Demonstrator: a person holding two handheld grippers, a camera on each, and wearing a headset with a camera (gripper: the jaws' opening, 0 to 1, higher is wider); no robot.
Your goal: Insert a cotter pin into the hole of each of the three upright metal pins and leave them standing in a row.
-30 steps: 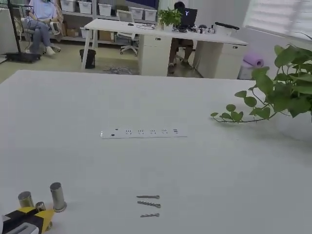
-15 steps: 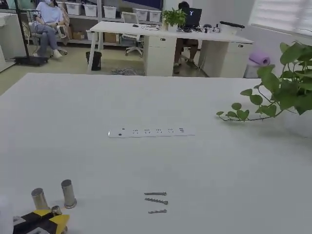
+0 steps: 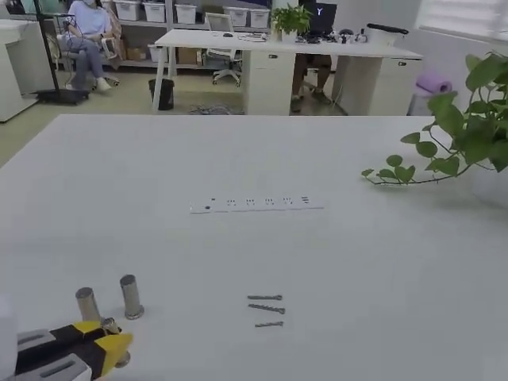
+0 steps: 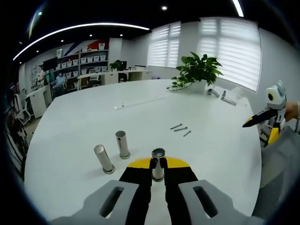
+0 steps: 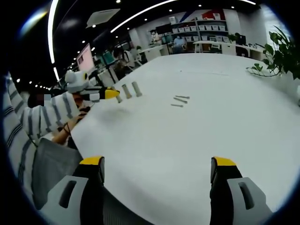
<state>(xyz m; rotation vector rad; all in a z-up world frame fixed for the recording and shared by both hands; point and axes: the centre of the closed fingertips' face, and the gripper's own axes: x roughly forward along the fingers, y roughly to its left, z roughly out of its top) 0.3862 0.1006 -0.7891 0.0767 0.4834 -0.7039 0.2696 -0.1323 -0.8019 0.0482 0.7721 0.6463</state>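
White tabletop (image 3: 381, 262) runs wide across an office; desks, shelves and a seated person (image 3: 89, 32) sit behind it, too blurred for detail. At the near left the left claw (image 4: 158, 174) is closed tight on one upright metal pin (image 4: 158, 161), held between the yellow-tipped jaws; the pin's foot is hidden between them, so I cannot tell whether it rests on the surface. In the head view that pin is nearly all hidden behind the claw's yellow end, and the claw is cut off by the lower left corner. Just beyond it stand two more metal pins (image 4: 122, 144), upright, near each other but apart; any cross hole in them is too small to see.

The right claw (image 5: 158, 161) hangs at the tabletop's near edge, jaws spread wide with nothing between them; its body is cut off by the bottom of its own view. Three cotter pins (image 3: 266, 309) lie flat toward the middle, side by side, well apart from the metal pins and both claws; their loops and legs cannot be made out. Farther out lies a white power strip (image 3: 255, 205); a leafy plant (image 3: 464, 135) leans in from the right, its pot pale and hard to make out.
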